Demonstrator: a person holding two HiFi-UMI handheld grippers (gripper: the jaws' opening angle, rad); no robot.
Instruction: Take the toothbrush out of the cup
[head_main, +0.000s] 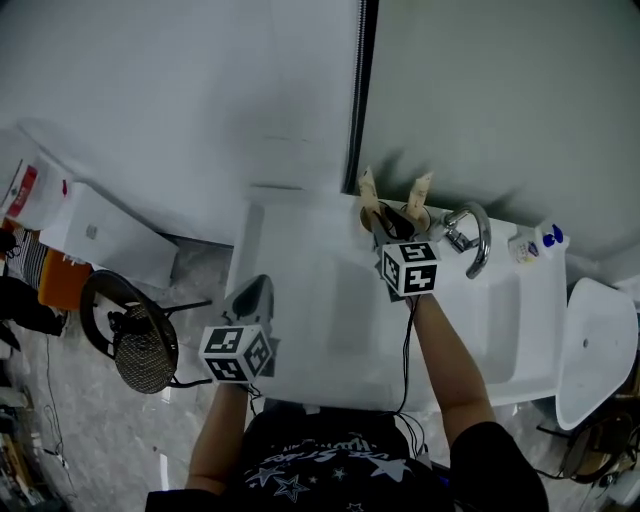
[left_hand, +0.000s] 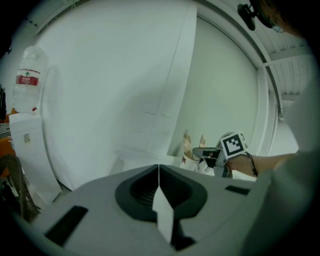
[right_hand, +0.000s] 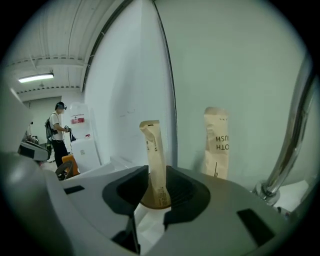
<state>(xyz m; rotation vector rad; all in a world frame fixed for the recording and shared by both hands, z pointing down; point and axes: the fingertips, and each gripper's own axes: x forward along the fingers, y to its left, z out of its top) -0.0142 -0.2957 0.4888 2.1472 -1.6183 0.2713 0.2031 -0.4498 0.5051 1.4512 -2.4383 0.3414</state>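
The white sink counter (head_main: 330, 330) fills the middle of the head view, with the curved faucet (head_main: 470, 235) at its far right end and the cup (left_hand: 192, 162) standing at the back edge just beside it, against the wall. The cup is white with small star marks. In the head view the right gripper (head_main: 393, 222) covers most of it, and in the right gripper view only a brown rounded part shows below the jaws. The toothbrush (right_hand: 156, 165) is sealed in a narrow tan paper sleeve with a crimped top and small dark print along its length, too small to read. It stands upright in the cup, leaning slightly, and its lower end is hidden inside the cup and behind the jaw bodies. A second sleeve (right_hand: 216, 142) of the same kind stands to its right, apart from it, its foot cut off by the gripper body. The right gripper's jaws stand on either side of the toothbrush sleeve and press against it just above the cup. The left gripper (left_hand: 158, 172) hangs over the counter's left part, well apart from the cup, its jaws clenched together with nothing between them.
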